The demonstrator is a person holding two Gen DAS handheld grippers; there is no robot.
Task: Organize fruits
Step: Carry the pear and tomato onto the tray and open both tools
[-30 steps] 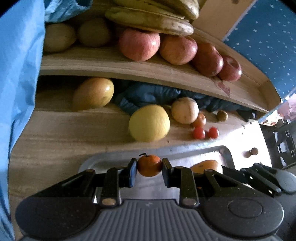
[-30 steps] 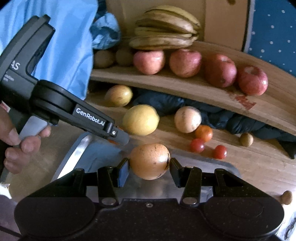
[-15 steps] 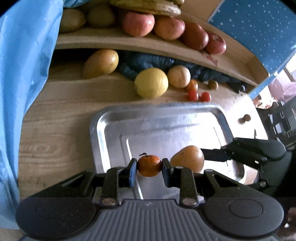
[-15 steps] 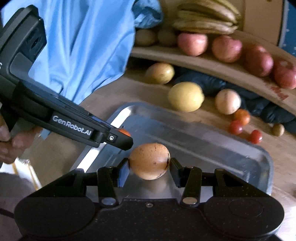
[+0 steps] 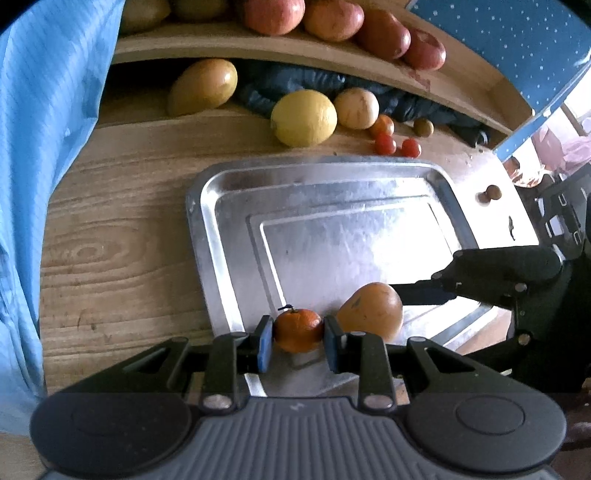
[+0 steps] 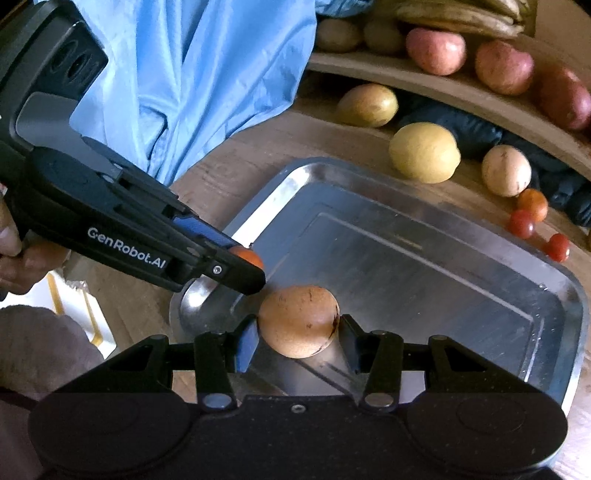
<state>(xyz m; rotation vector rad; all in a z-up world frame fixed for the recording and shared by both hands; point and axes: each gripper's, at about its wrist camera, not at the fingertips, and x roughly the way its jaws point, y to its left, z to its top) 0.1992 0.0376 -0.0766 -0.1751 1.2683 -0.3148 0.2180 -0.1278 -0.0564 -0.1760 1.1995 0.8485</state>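
Observation:
My left gripper [image 5: 298, 341] is shut on a small orange tangerine [image 5: 297, 329] with a short stem, held just over the near left corner of the metal tray [image 5: 207, 236]. Beside it, my right gripper [image 6: 297, 339] is shut on a tan, speckled pear [image 6: 298, 320] above the tray's [image 6: 554, 295] near edge. In the left wrist view the pear [image 5: 371, 306] and the right gripper's black fingers [image 5: 443, 284] come in from the right. The right wrist view shows the left gripper [image 6: 243, 264] from the side, the tangerine [image 6: 245, 255] peeking out at its tip.
Beyond the tray on the wooden table lie a yellow citrus [image 5: 303, 118], a mango [image 5: 203, 86], a pale round fruit [image 5: 356, 108] and cherry tomatoes [image 5: 385, 144]. A shelf [image 5: 258, 46] above holds red apples [image 5: 332, 18]; bananas [image 6: 461, 14] top it. Blue cloth [image 5: 40, 147] hangs at left.
Both grippers drew back from the shelf toward the tray's near edge, each still holding its fruit. The whole tray has come into view and the shelf now sits farther away.

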